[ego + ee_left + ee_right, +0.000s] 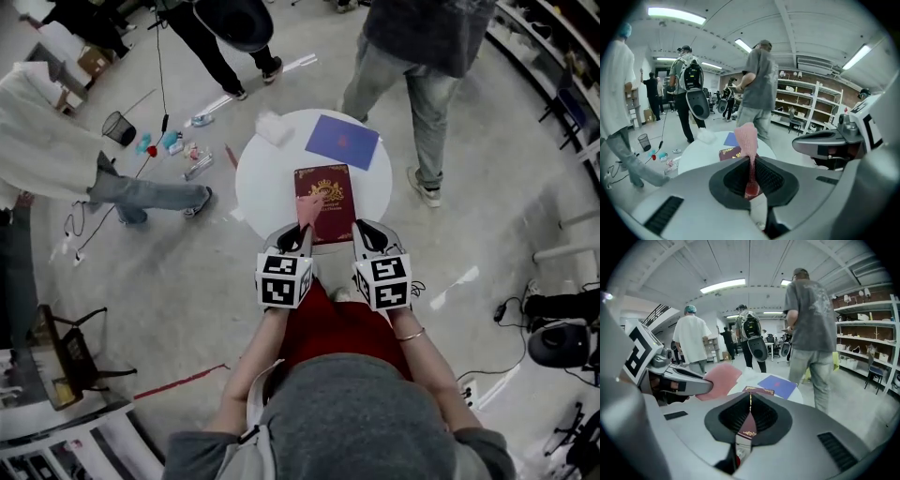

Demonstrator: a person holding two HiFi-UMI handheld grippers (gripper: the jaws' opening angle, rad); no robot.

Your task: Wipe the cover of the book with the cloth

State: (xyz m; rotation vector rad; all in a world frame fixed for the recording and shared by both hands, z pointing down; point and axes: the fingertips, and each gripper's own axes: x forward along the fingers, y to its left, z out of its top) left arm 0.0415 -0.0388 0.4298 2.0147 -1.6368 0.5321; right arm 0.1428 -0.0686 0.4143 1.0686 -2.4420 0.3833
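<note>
Your head view showed the maroon book [325, 202] lying at the near edge of the round white surface [262, 178], with a blue booklet [342, 141] beyond it, but it hid both grips. Your left gripper view showed your left tool [302, 234] pinched narrow on the pink cloth [746, 138], whose free end hung over the cover's near left part. Your right gripper view showed your right tool [361, 232] clamped on the book's near edge.
</note>
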